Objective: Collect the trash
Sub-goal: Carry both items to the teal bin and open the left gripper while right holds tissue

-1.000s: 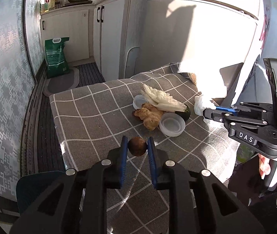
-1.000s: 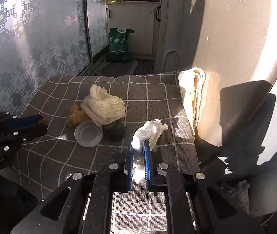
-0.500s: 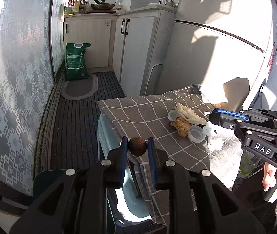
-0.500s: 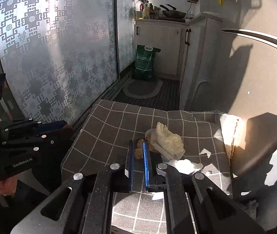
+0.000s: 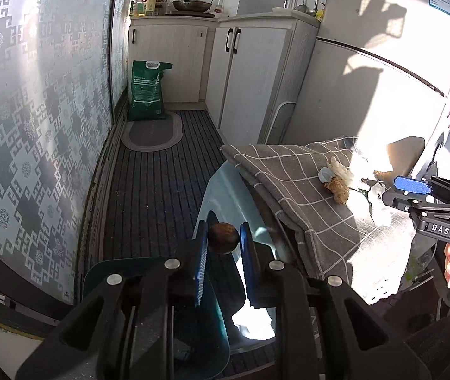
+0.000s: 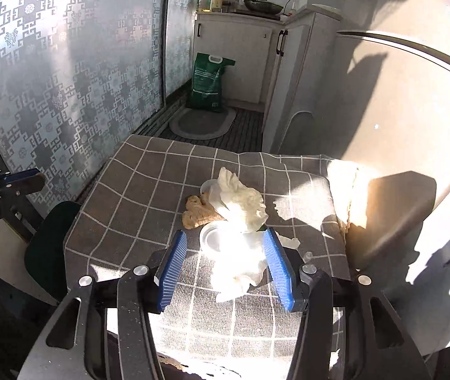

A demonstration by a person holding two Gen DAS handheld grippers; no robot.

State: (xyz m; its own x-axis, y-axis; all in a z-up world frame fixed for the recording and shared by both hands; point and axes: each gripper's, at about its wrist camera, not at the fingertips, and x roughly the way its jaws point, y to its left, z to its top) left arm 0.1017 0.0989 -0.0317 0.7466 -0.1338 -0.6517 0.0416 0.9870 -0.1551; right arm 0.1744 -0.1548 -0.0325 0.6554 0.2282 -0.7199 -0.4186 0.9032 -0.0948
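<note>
My left gripper (image 5: 223, 243) is shut on a small brown ball (image 5: 223, 242), held off the table's left edge above the floor and a dark teal bin (image 5: 136, 288). My right gripper (image 6: 225, 236) hangs over the table's near side, and its jaws are opening. A crumpled white tissue (image 6: 240, 272) lies loose between its blue pads (image 6: 174, 262) in bright sun. Further in on the checked cloth (image 6: 136, 196) sit a ginger root (image 6: 198, 212), a cabbage leaf (image 6: 240, 199) and a clear round lid (image 6: 214, 239). The left wrist view shows the right gripper (image 5: 397, 191) beside the tissue (image 5: 378, 199).
A fridge (image 6: 383, 110) stands right behind the table, with white cabinets (image 5: 250, 72) further back. A green sack (image 5: 147, 91) and an oval mat (image 5: 152, 133) lie on the dark ribbed floor. A patterned glass wall (image 5: 35, 126) runs along the left. A pale plastic seat (image 5: 225, 190) sits under the cloth.
My left gripper has swung left with the brown ball, from over the table to beside it. The right gripper pulled back and its shut jaws spread apart around the tissue.
</note>
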